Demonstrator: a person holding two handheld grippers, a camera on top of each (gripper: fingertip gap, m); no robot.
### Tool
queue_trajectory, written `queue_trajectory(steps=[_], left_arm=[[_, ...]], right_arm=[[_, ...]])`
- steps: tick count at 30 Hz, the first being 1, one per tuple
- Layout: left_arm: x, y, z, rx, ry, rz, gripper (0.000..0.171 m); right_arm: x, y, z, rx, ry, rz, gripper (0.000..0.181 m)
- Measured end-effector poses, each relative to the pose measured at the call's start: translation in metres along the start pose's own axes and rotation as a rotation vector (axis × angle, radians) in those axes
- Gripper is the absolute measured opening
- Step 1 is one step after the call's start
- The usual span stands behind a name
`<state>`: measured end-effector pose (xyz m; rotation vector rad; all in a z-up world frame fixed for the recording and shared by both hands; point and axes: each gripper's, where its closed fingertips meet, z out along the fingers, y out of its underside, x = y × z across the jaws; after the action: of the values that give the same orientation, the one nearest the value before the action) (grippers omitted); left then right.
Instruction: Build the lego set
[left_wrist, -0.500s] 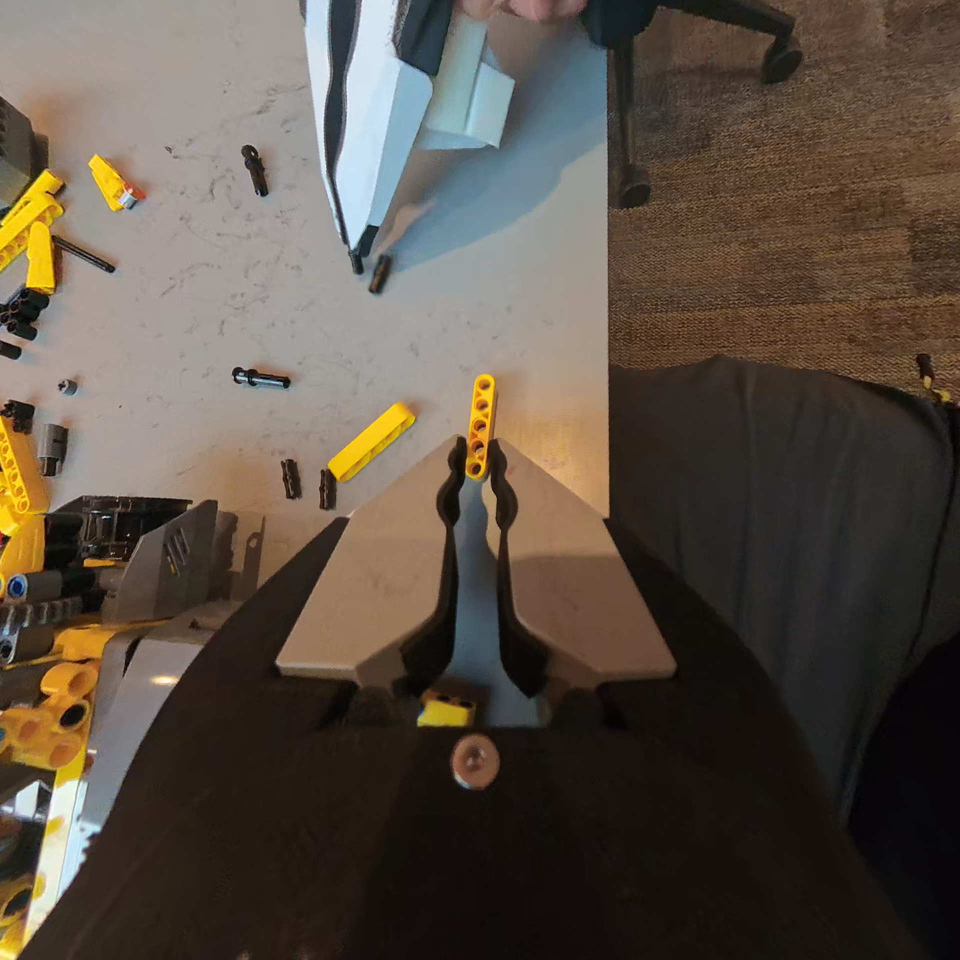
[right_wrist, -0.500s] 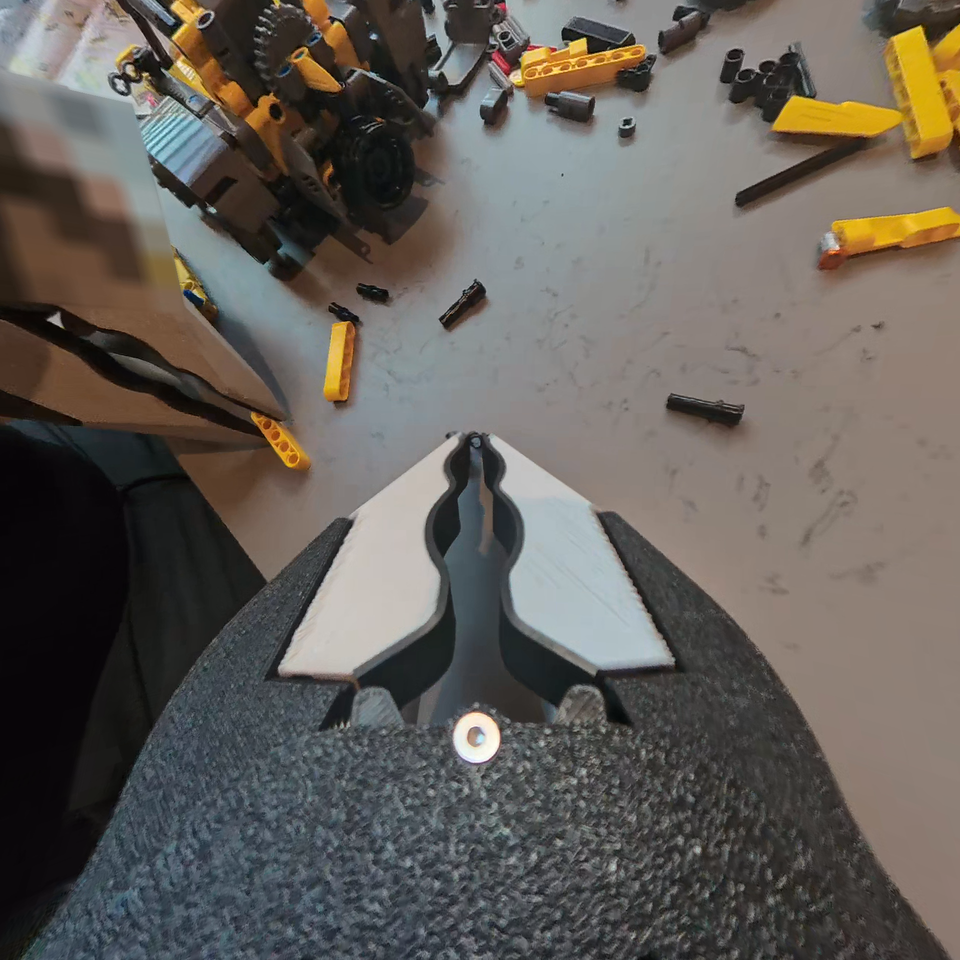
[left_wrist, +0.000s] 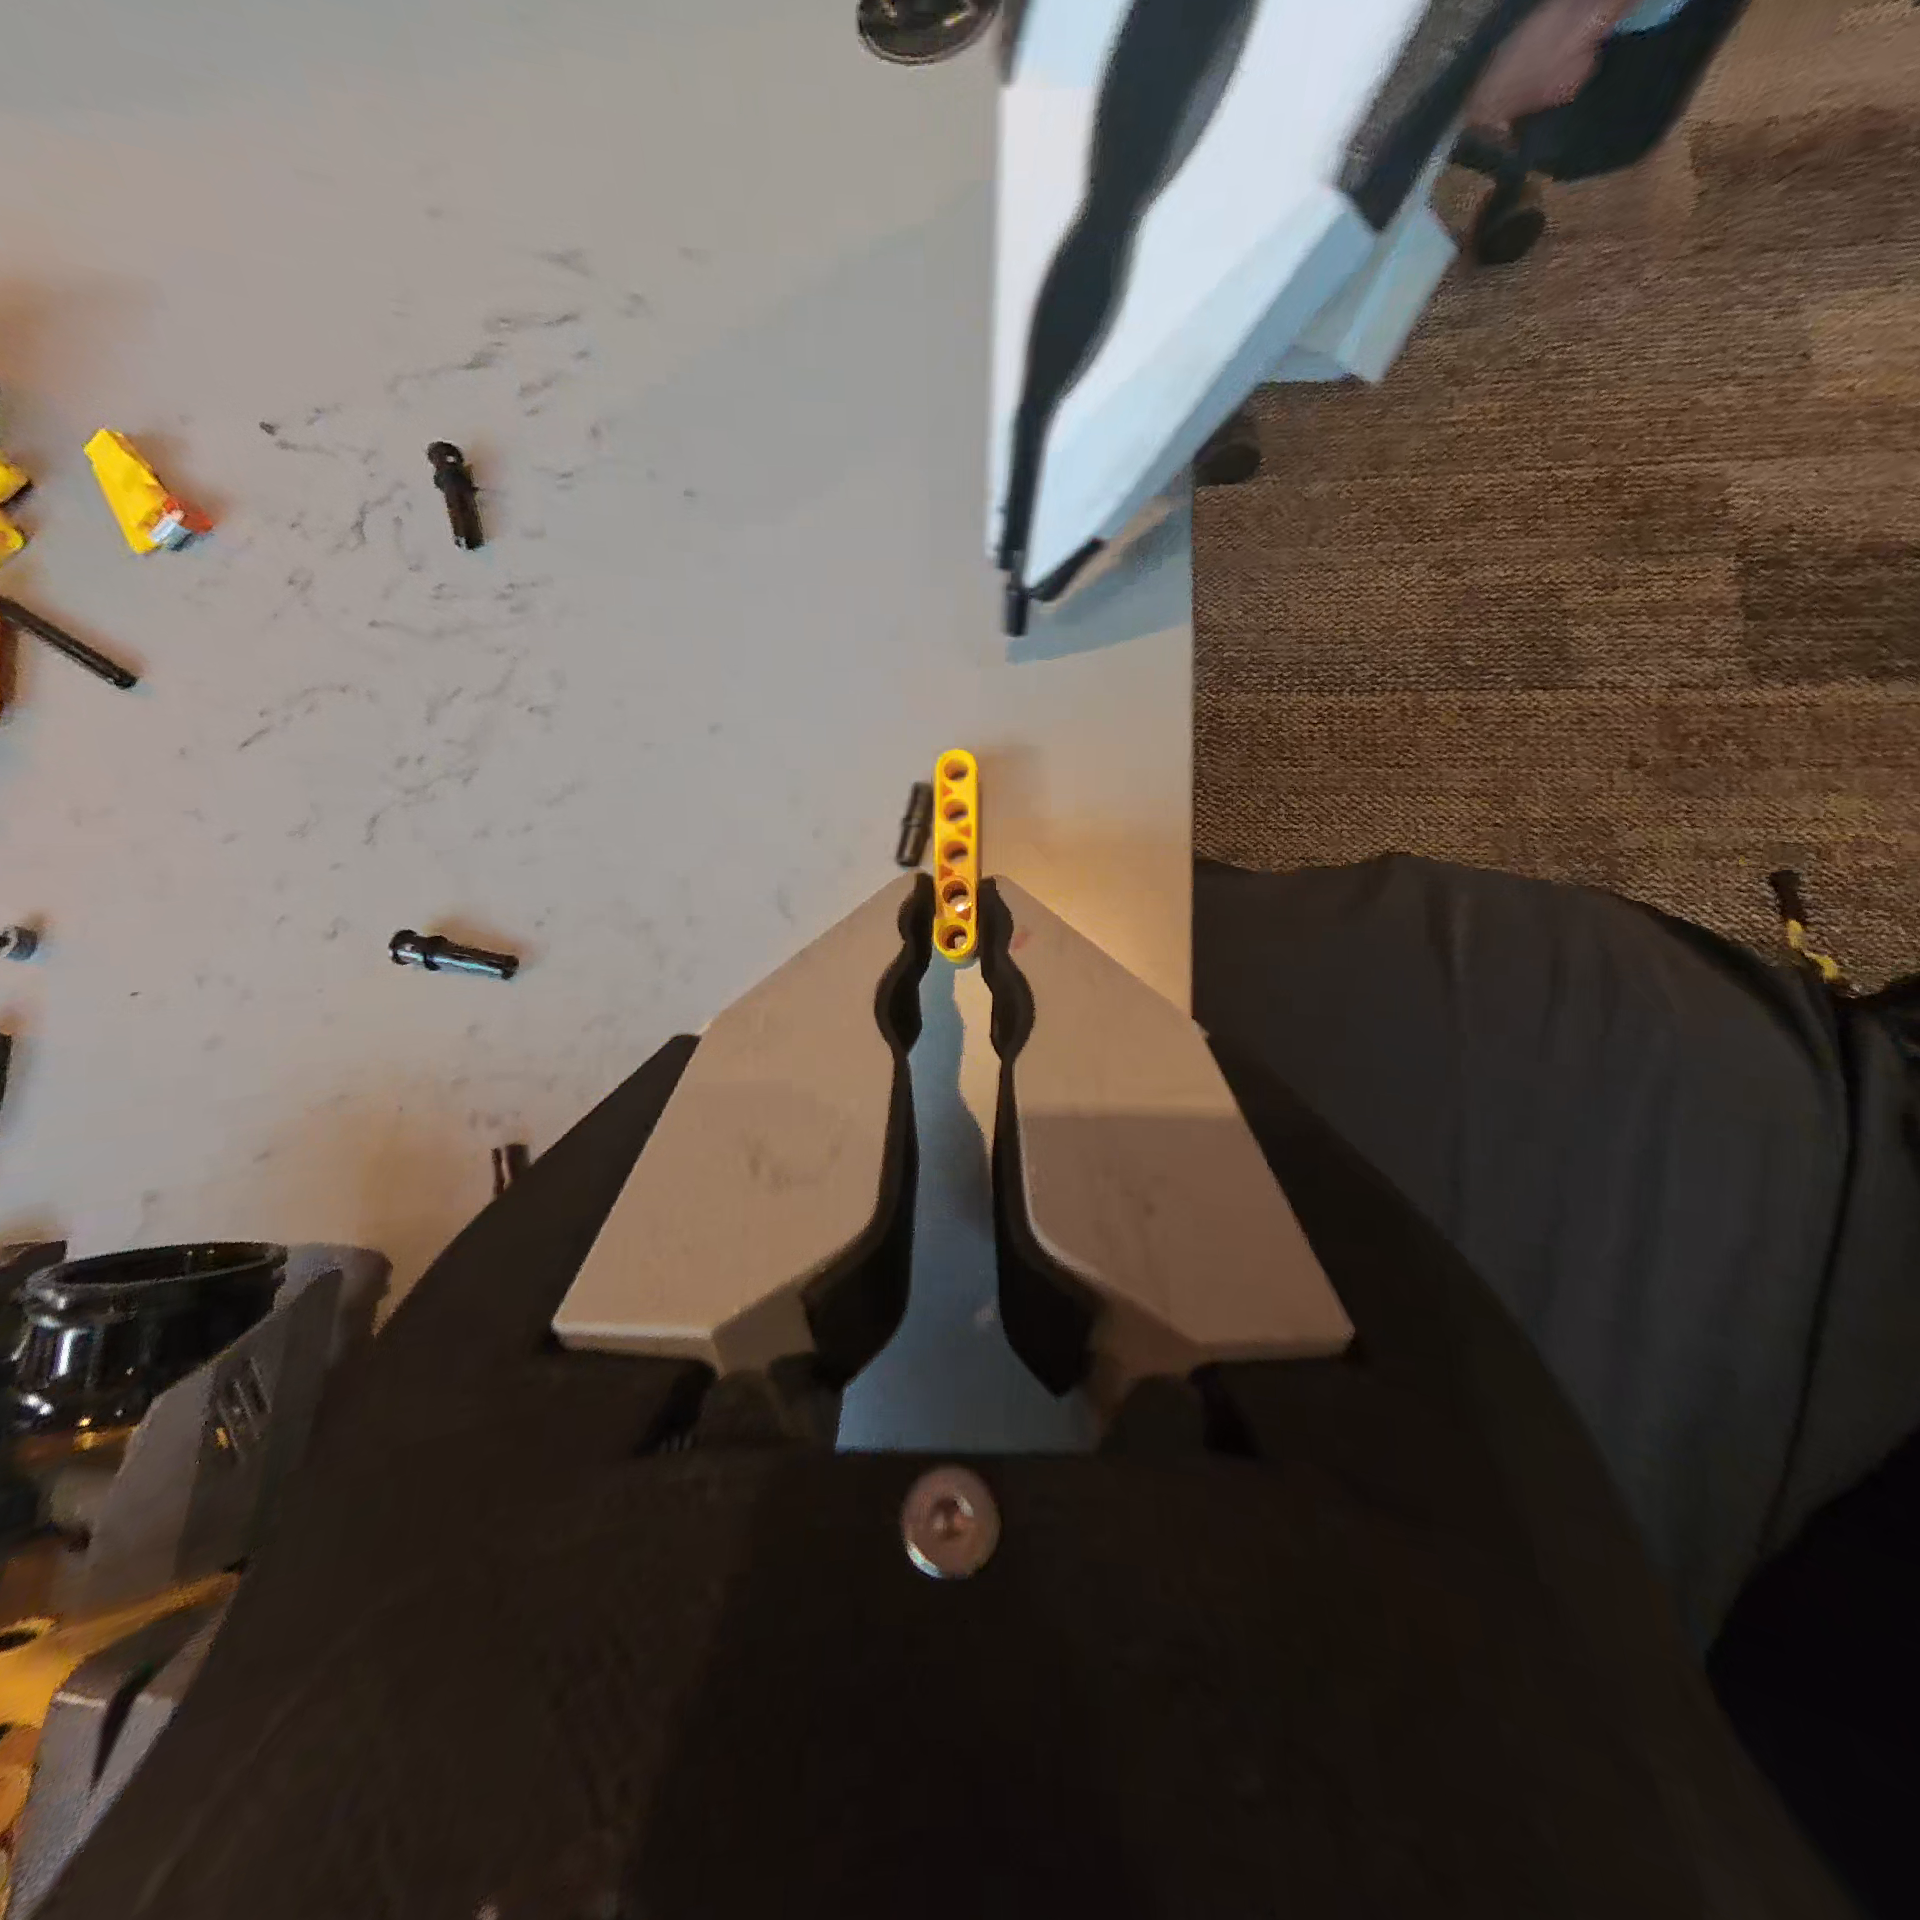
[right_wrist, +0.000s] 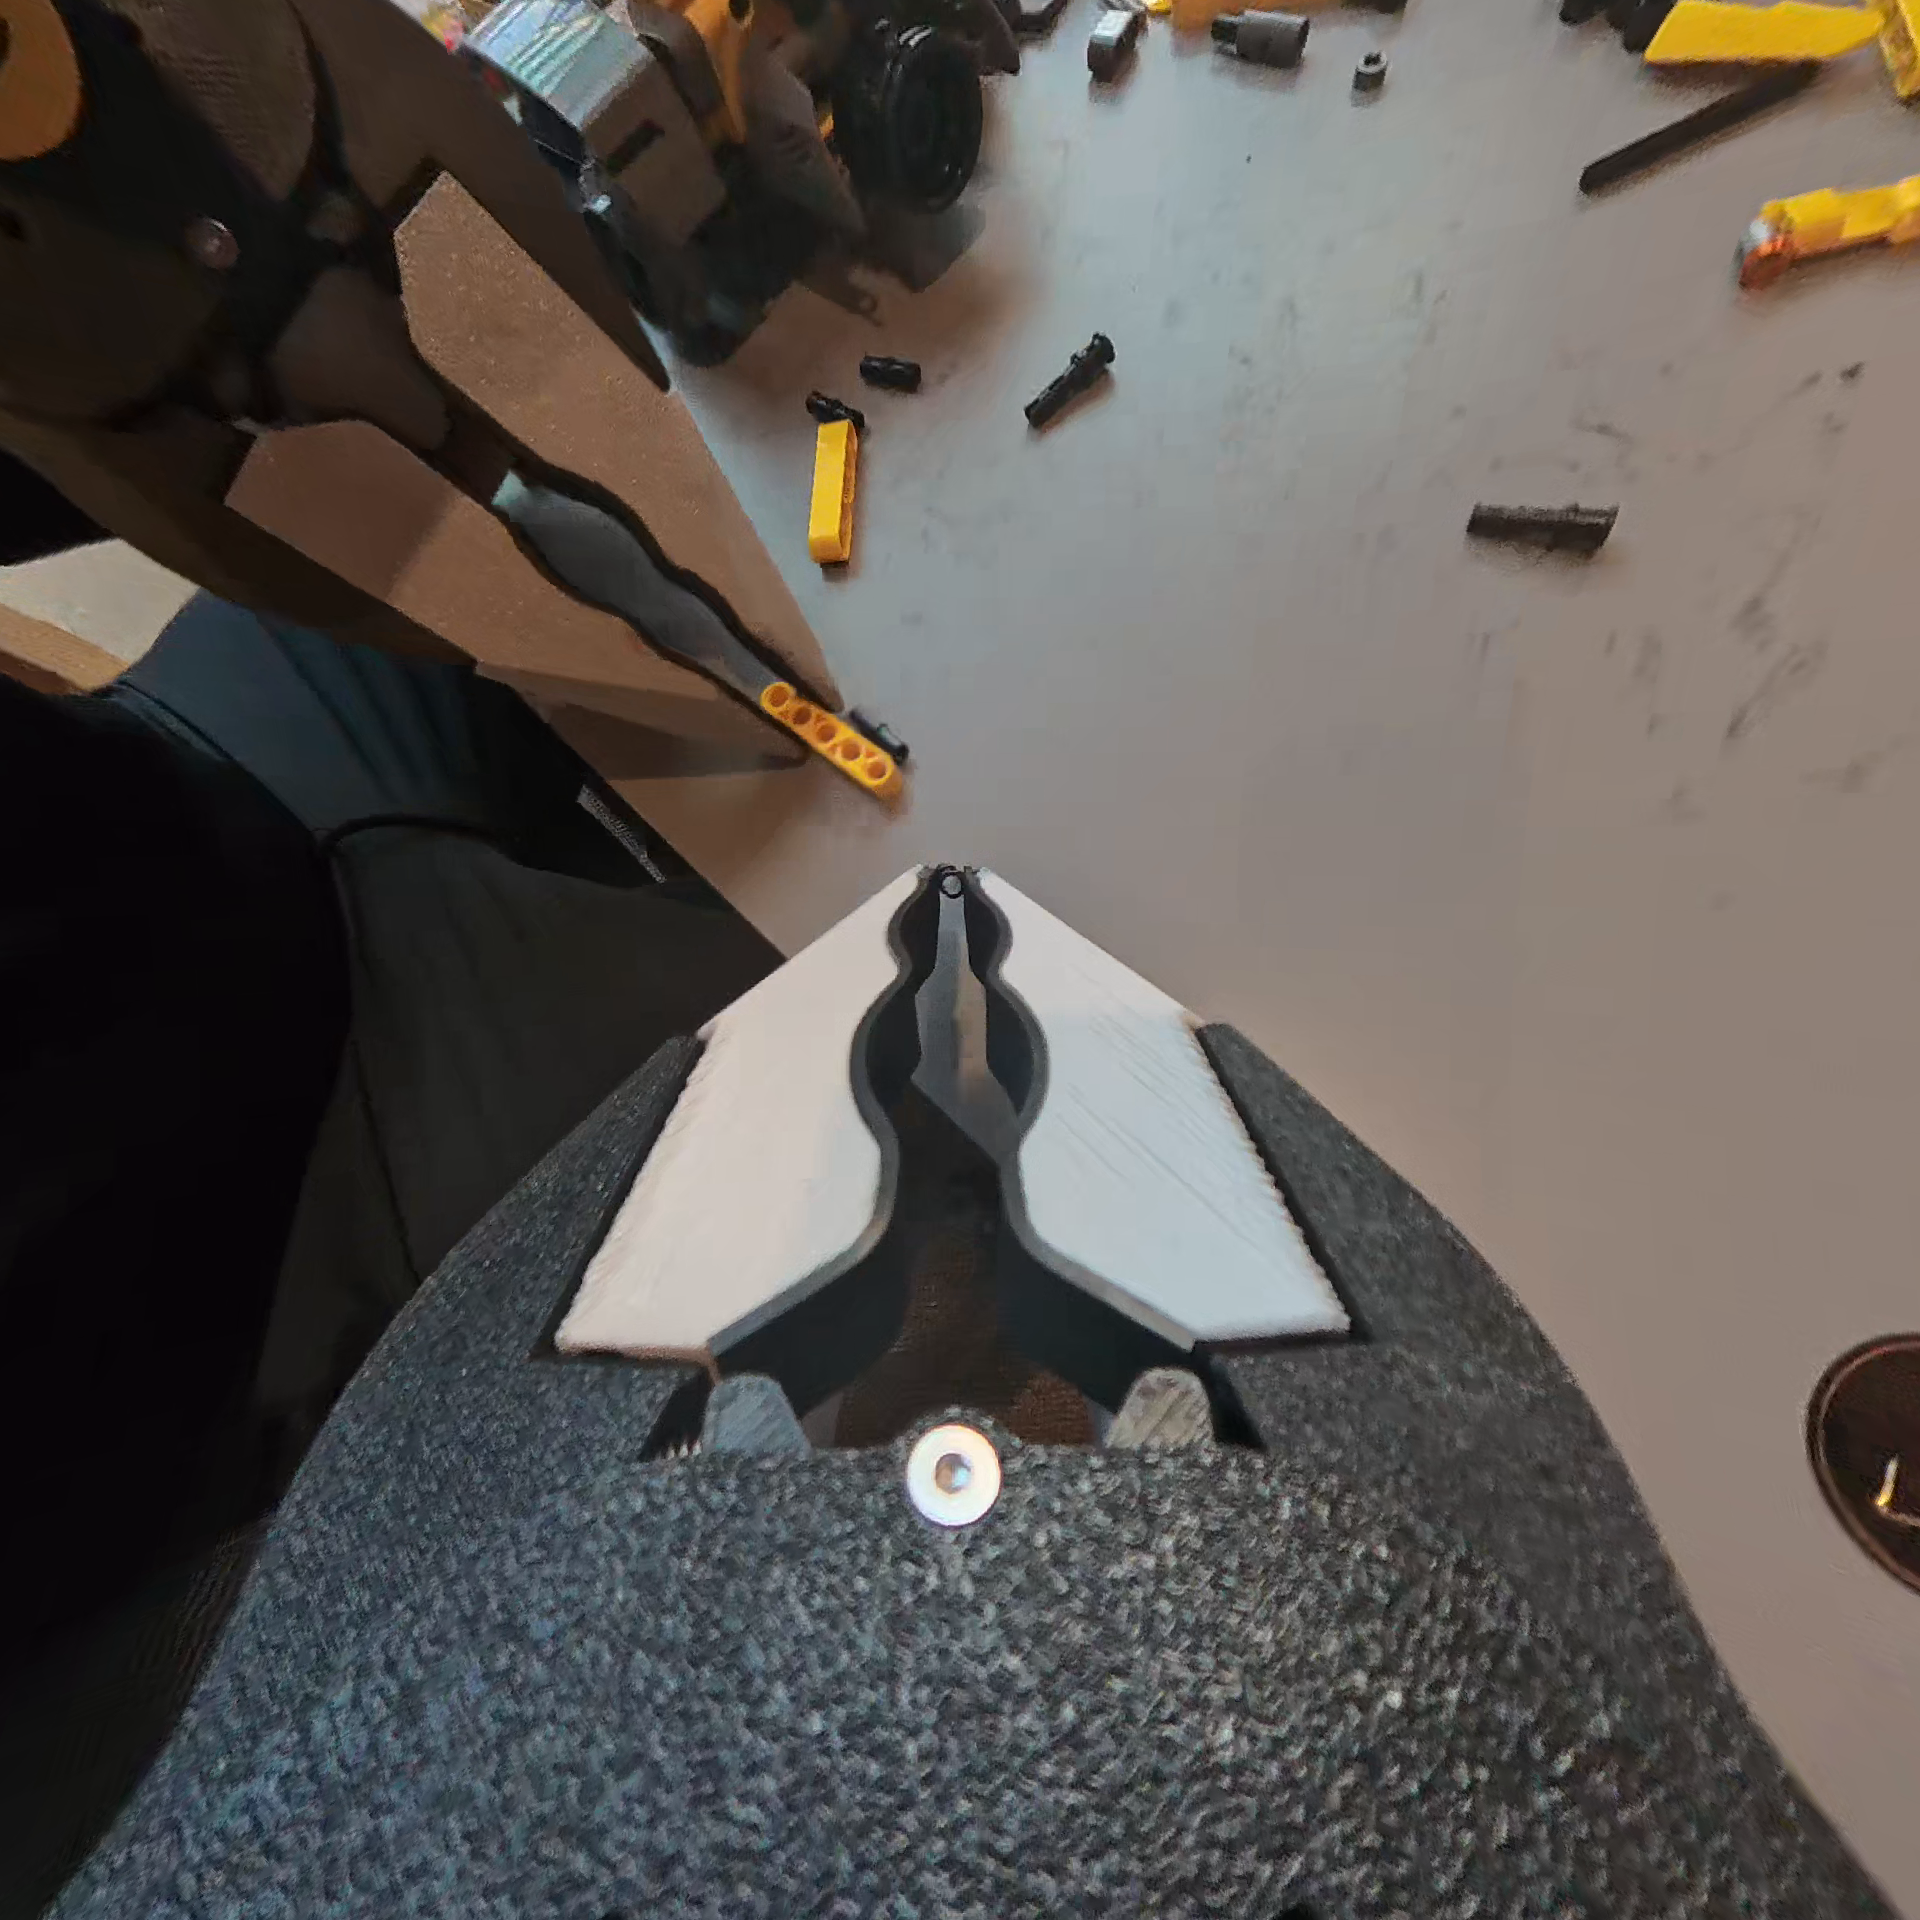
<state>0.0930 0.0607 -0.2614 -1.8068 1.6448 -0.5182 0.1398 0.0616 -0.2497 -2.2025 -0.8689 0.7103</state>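
My left gripper (left_wrist: 956, 896) is shut on one end of a yellow five-hole beam (left_wrist: 956, 821), which sticks out forward just above the pale table near its right edge. A short black pin (left_wrist: 914, 824) sits right beside the beam; I cannot tell if they touch. My right gripper (right_wrist: 951, 881) is shut on a small black pin (right_wrist: 952, 885) at its very tip. In the right wrist view the left gripper (right_wrist: 821, 722) with the beam (right_wrist: 831, 740) is just ahead and to the left. In the left wrist view the right gripper (left_wrist: 1023, 592) hangs blurred above the beam.
A part-built yellow and black model vehicle (right_wrist: 831, 125) stands at the far left. Loose yellow beams (right_wrist: 834, 488) and black pins (right_wrist: 1543, 525) lie scattered. The table edge (left_wrist: 1192, 727) drops to brown carpet, with a person's dark lap (left_wrist: 1507, 1143) alongside. A round dark grommet (right_wrist: 1870, 1455) sits in the table. My right fingertips sit around 6 cm from my left ones.
My left gripper has moved forward with the yellow beam to beside a black pin. My right gripper has swung toward the table edge, closer to the left gripper, still holding its pin.
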Motion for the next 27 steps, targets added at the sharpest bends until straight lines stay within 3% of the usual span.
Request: queue_trajectory(steps=[6,9,18,27], left_arm=[[-0.014,0.002,0.000,-0.027,-0.070,0.018,0.004],[-0.007,0.004,-0.002,-0.008,-0.024,0.030,0.004],[0.003,0.020,-0.021,0.008,0.033,0.135,0.004],[0.010,0.030,-0.031,0.012,0.047,0.137,0.004]], right_arm=[[-0.007,0.002,-0.007,0.042,-0.025,0.022,0.004],[-0.015,-0.007,-0.005,0.052,-0.051,-0.027,0.004],[-0.049,-0.033,0.030,-0.051,-0.061,-0.416,0.004],[-0.062,-0.035,0.039,-0.025,-0.105,-0.389,0.004]])
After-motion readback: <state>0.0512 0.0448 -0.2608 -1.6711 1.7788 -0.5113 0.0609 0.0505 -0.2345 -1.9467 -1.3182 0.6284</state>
